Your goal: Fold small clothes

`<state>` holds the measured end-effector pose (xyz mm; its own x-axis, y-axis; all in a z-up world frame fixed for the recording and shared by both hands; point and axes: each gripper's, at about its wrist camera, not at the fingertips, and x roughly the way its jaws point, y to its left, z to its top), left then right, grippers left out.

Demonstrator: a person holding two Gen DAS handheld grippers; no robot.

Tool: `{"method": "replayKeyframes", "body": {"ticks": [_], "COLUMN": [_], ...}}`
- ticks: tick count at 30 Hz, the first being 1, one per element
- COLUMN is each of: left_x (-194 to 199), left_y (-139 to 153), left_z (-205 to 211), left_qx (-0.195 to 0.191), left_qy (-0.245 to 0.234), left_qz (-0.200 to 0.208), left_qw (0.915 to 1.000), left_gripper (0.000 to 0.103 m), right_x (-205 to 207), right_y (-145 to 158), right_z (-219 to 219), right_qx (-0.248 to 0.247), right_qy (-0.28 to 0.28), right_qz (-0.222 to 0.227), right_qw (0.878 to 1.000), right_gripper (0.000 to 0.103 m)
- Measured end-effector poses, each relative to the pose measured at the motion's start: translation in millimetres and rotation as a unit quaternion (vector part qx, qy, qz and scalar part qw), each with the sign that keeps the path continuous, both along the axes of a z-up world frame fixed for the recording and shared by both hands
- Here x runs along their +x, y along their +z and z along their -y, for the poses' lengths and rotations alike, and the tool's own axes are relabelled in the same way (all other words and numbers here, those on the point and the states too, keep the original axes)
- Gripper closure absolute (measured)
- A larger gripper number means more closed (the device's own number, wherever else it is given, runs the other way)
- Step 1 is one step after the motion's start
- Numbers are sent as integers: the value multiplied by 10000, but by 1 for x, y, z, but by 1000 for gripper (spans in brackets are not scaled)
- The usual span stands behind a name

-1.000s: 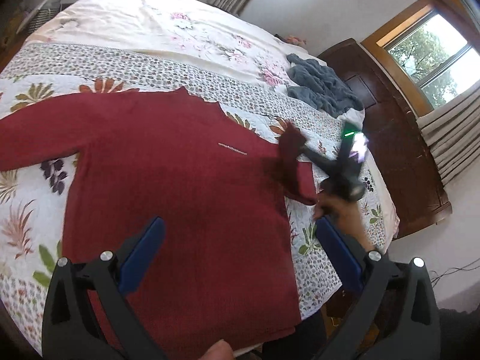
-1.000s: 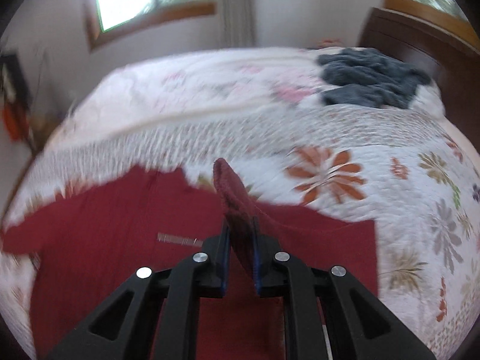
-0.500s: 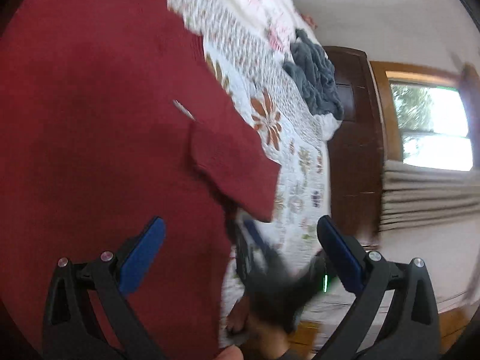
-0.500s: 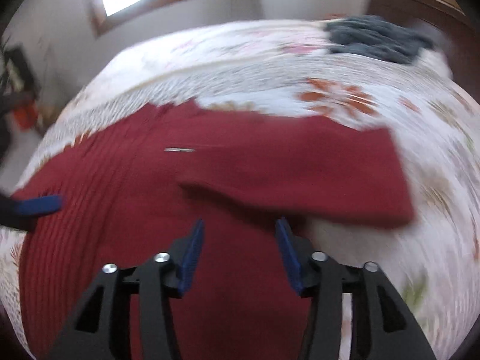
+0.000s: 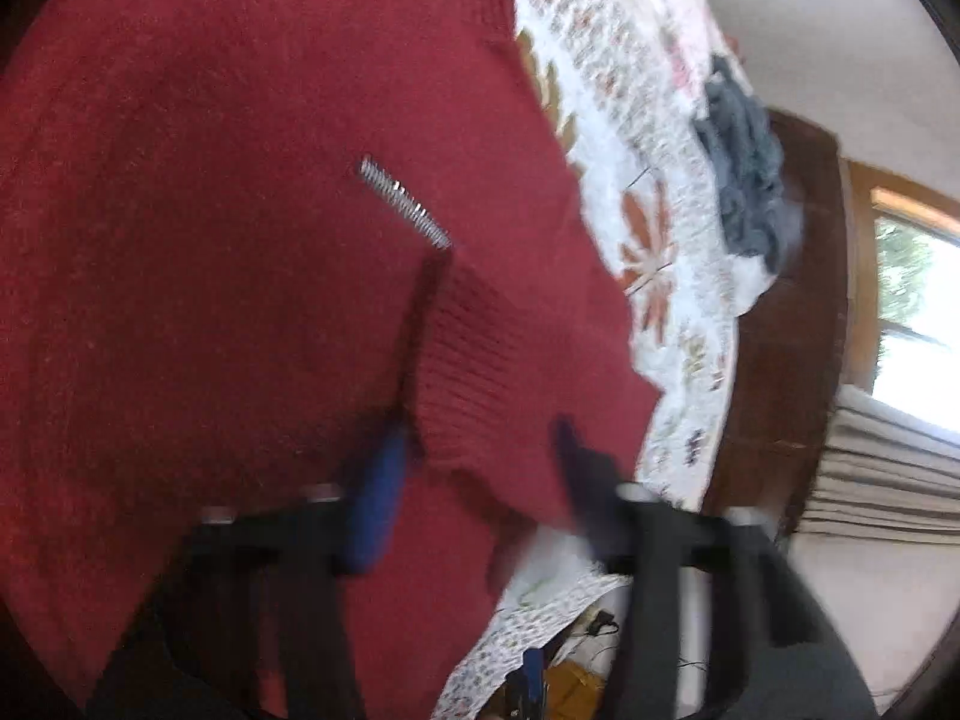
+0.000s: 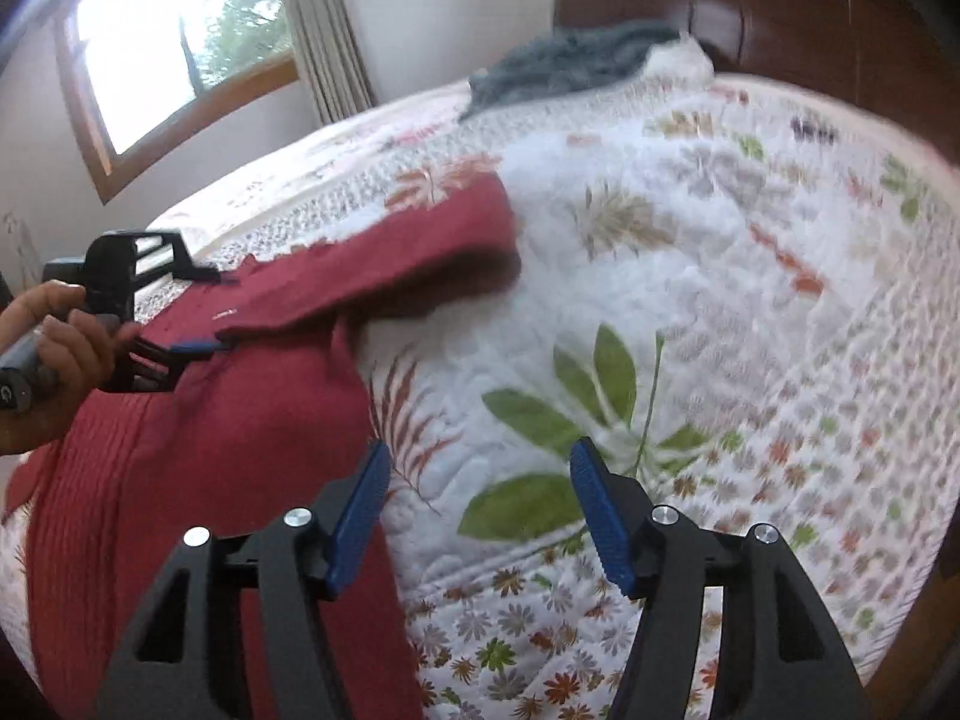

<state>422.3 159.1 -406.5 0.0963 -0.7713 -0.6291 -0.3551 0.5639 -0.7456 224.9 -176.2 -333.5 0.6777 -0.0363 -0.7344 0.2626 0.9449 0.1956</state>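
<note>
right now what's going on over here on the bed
A person with a handheld gripper in each hand is folding a red sweater spread on a floral quilt. One sleeve is already folded in across the body. The left gripper is open, its fingers around the sleeve's ribbed cuff. The right gripper is open and empty, over the quilt beside the sweater's edge. A grey garment lies by the headboard.

The left gripper point(image 5: 474, 468), blurred, jaws apart, straddles the folded-in sleeve cuff point(image 5: 480, 372) of the red sweater point(image 5: 210, 240) on the floral quilt point(image 5: 660, 192); a grey garment point(image 5: 744, 180) lies beyond.
</note>
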Motion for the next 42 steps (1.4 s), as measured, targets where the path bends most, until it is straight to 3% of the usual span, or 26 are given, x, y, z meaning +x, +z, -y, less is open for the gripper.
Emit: {"method": "replayKeyframes", "body": {"ticks": [3,7,13,20,24,28,33,42], "left_x": [7,15,28,35,32,27,10,-11], "left_y": [5,30,104,186,204,197,154,62], "left_z": [9,10,-6,-83,-135,-185,-247,-282], "left_qx": [313,465,649,1006,1254,1409,1558,1821], "left_qy": [-215,-255,-434,-279,-29,292,725,693], "left_qz": [89,387,1233,1989,2126,2030,1663,1130], "left_qw": [9992,9978,9893,9744,9691,9685,9710,9743], "left_gripper": [93,94,95,95,95,95,95,95], "right_x": [-1,0,1,1,1,1,2,3], "right_y": [-5,-5,-8,-9,-9,-9,-10,-13], "right_z": [12,9,9,12,13,12,11,11], "right_qx": [314,262,293,314,314,282,261,230], "right_qy": [-160,-110,-136,-166,-191,-188,-191,-207], "right_qz": [-45,-24,-27,-29,-45,-73,-103,-164], "right_qw": [9994,9996,9995,9994,9993,9994,9994,9994], "right_gripper": [40,40,40,40,40,40,40,40]}}
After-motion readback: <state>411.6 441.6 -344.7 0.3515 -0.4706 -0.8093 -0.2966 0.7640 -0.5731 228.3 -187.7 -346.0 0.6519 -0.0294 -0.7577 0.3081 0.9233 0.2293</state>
